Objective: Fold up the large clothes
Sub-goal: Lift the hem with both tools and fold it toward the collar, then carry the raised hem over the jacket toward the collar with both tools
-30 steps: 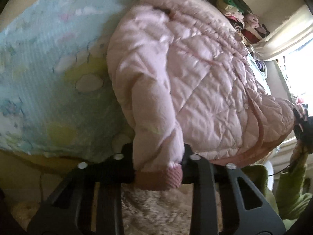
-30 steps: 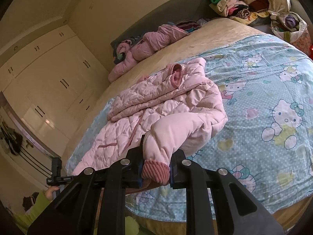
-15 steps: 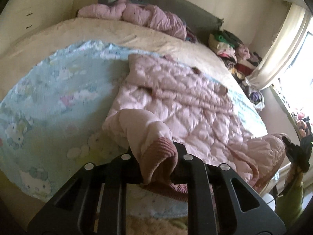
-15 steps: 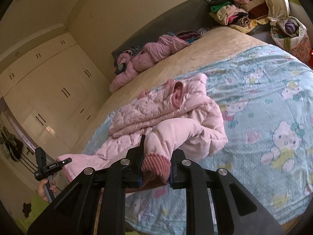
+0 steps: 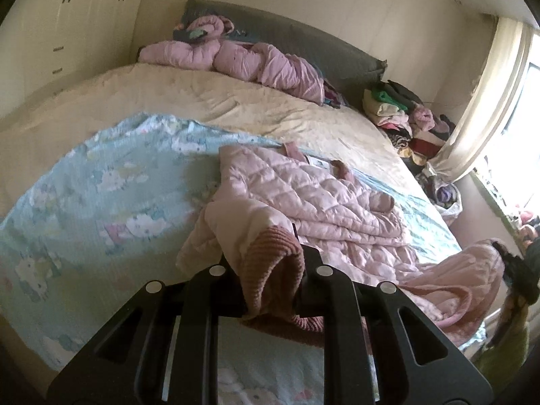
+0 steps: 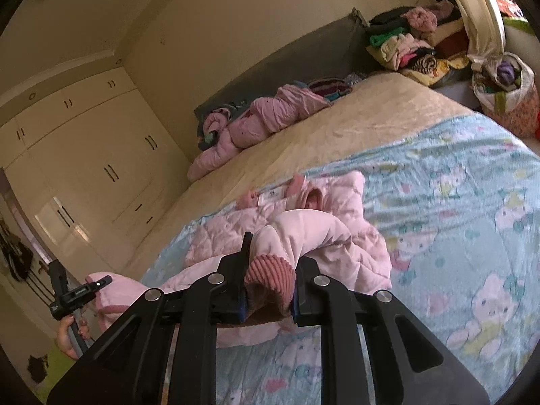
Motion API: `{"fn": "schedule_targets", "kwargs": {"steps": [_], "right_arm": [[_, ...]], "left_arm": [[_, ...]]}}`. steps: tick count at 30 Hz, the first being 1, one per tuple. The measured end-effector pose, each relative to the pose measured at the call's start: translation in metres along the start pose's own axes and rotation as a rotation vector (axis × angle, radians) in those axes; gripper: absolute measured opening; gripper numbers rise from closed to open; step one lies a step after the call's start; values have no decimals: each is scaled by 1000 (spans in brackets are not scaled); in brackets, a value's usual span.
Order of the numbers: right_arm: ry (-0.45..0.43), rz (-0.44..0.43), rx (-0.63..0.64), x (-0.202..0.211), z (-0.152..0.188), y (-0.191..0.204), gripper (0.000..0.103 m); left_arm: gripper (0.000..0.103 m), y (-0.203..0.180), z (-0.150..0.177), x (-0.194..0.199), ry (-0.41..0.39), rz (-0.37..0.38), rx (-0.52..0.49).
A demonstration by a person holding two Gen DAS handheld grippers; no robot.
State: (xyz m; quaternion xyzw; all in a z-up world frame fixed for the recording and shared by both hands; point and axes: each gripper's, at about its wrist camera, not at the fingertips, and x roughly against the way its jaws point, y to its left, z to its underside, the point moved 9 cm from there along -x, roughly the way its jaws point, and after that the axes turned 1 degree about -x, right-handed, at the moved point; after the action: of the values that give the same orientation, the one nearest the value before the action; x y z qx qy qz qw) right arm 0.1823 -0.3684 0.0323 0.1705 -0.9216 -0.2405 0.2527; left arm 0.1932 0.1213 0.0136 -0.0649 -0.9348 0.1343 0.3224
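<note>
— Lifting both sleeves, you now have the left gripper (image 5: 270, 263) and the right gripper (image 6: 270, 280) each clamped on a ribbed cuff, same as a second ago. What has changed is the height: a second ago the left view was filled by the jacket (image 5: 317, 202) from close above, and now it takes in the whole bed (image 5: 209, 101).

— So where does that leave the jacket?

— Its body lies on the blue cartoon blanket (image 6: 455, 229), collar toward the headboard (image 5: 303, 44), with both sleeves pulled off the fabric toward you. The right sleeve arches over the jacket's edge in the right view. My guess is that you are set to lay the sleeves across the chest, the first fold.

— Anything around it to mind?

— The blanket covers only the near part of the bed; beyond it is a beige cover, with a second pink garment (image 5: 236, 60) bunched at the headboard. Piled clothes (image 6: 411, 47) sit by the far corner, near the curtain (image 5: 486, 101). White wardrobes (image 6: 87, 175) line the wall on your left.
</note>
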Motion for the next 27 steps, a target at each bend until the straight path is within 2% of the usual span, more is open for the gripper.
{"fn": "schedule_targets", "kwargs": {"steps": [14,27], "right_arm": [[-64,24,16,-24,-50,2,17],[-95,67,50,-63,-91,-3,16]], "left_arm": [[11,-10,-49,-10,-74,-26,-34],[11,-4,-88,-39,-116,-5,36]]}}
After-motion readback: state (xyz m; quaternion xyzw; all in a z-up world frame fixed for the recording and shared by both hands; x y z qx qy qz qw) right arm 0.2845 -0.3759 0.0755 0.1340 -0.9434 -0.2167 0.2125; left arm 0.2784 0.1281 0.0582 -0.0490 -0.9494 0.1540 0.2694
